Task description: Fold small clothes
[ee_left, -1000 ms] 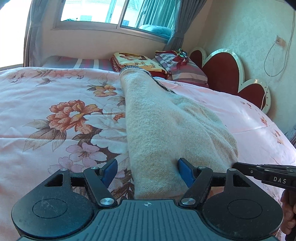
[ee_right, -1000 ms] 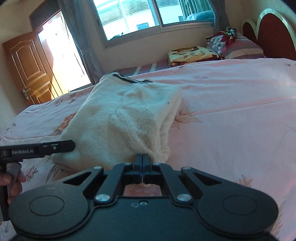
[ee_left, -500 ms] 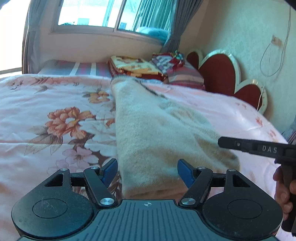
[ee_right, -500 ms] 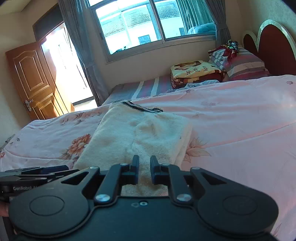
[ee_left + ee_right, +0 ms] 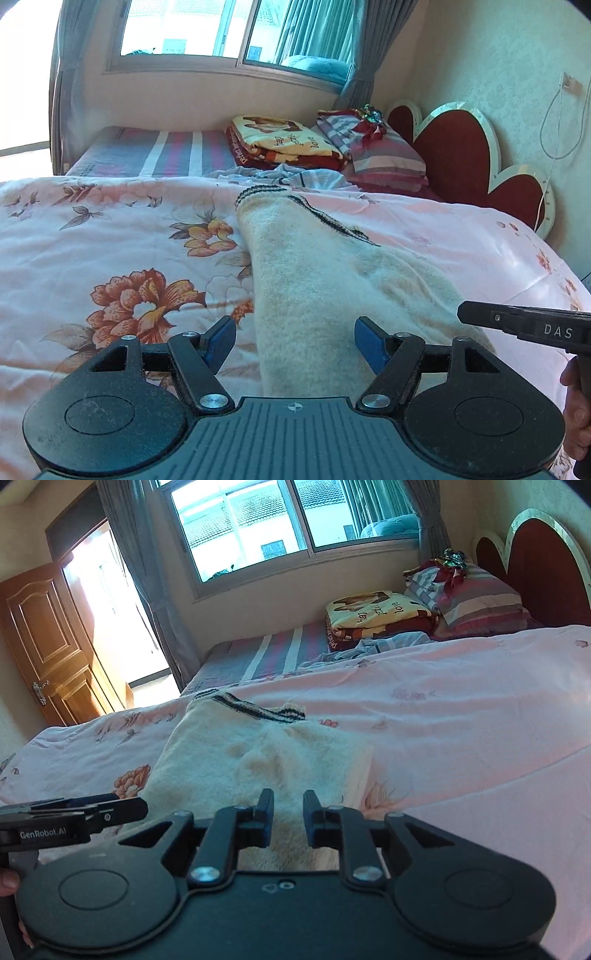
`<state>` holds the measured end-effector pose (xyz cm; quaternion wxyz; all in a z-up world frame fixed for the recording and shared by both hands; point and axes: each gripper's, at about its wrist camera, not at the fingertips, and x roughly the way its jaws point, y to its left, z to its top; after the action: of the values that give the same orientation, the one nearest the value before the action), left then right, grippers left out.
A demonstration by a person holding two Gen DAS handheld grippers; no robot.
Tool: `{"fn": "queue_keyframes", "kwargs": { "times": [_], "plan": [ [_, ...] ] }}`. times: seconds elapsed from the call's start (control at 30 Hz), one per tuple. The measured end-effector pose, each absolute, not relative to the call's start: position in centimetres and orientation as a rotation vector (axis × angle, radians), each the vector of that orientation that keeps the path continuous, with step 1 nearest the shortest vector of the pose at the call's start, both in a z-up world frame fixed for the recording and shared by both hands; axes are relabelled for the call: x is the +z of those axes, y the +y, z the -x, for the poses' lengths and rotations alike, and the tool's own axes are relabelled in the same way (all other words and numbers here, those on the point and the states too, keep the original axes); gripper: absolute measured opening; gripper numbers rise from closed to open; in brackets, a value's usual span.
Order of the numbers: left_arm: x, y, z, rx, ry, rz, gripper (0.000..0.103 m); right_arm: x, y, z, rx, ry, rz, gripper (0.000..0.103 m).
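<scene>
The left gripper (image 5: 295, 341) had its jaws set wide, nothing pressed between them. Its blue pads (image 5: 221, 341) stood clear of the cloth on either side. To the left of those jaws lay the pink floral quilt (image 5: 110, 258) covering the bed. Ahead of and between the jaws lay the cream knitted garment (image 5: 325, 288), folded into a long strip that ran away from the jaws toward its dark-striped hem (image 5: 266, 191). The garment rested flat on the quilt and was not lifted. To the right of the left jaws, the side of the right gripper (image 5: 524, 325) showed, with part of a hand (image 5: 576, 406) on its handle.

In the right wrist view, the left gripper (image 5: 74, 816) showed to the left of the jaws. The right gripper (image 5: 289, 821) had its jaws narrow; they had just been opening, and they gripped nothing. The garment (image 5: 258, 760) lay below and ahead of the gap, with its striped hem (image 5: 255, 707) at the far end. Right of these jaws the quilt (image 5: 461, 738) lay bare. Beyond it were a folded blanket (image 5: 373, 614) and striped pillows (image 5: 476, 598) against the headboard (image 5: 543, 557).
</scene>
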<state>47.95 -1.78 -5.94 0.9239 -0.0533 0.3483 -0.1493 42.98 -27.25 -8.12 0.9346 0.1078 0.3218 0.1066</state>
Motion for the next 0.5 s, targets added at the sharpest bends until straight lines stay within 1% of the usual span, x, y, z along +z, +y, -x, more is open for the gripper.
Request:
{"fn": "queue_keyframes", "kwargs": {
  "times": [0.17, 0.43, 0.5],
  "plan": [
    [-7.2, -2.8, -49.3, -0.314, 0.752, 0.072, 0.072, -10.2, -26.9, -44.5, 0.214, 0.721, -0.169, 0.016],
    [-8.0, -2.7, -49.2, -0.317, 0.761, 0.093, 0.072, -10.6, -26.9, -44.5, 0.199, 0.722, -0.166, 0.017],
    [-7.9, -2.8, -49.2, -0.317, 0.766, 0.083, 0.072, -10.4, -27.0, -44.5, 0.199, 0.726, -0.173, 0.019]
  ]
}}
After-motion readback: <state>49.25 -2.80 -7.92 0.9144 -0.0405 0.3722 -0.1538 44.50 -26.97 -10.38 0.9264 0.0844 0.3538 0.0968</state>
